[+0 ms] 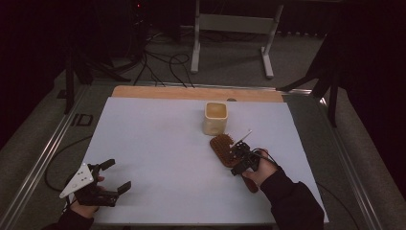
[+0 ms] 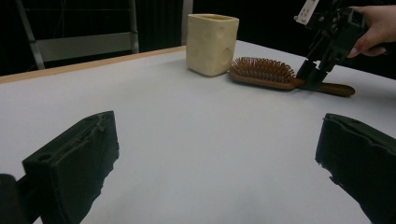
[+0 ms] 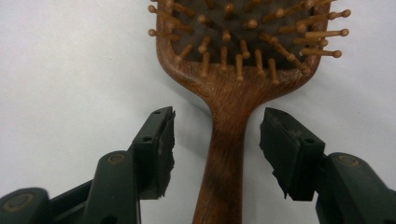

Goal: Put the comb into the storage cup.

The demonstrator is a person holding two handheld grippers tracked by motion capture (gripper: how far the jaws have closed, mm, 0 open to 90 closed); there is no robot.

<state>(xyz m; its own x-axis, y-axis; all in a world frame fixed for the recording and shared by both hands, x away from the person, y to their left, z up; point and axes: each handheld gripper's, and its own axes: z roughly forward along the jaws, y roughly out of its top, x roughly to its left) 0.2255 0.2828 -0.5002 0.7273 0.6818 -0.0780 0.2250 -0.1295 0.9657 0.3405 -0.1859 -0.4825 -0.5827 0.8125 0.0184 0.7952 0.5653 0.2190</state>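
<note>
A wooden hairbrush (image 1: 225,149) is seen lying bristles-up on the white table (image 1: 158,143), right of centre in the high view; its oval head is dark brown, set with rounded wooden pins, and its smooth grained handle (image 3: 224,163) tapers toward the bottom of the right gripper view. Just beyond the brush head, toward the upper middle of the frame, a cream cup (image 1: 215,118) with a squarish mouth and dimpled walls is stood upright, close to the brush but not visibly touching it. A bare wooden strip (image 1: 191,92) is shown along the table's far edge.

Wide bare table is left across the centre and left of the high view; the near edge lies just below both hands.

The right gripper (image 3: 217,140) is held over the neck of the handle, with its black fingers (image 3: 156,149) spread open on either side of the wood and a gap left on each side, so nothing is gripped. The left gripper (image 1: 115,175) is kept at the lower left of the high view, well apart from the brush, its fingers (image 2: 74,163) set wide open over bare table, and nothing is held or touched
</note>
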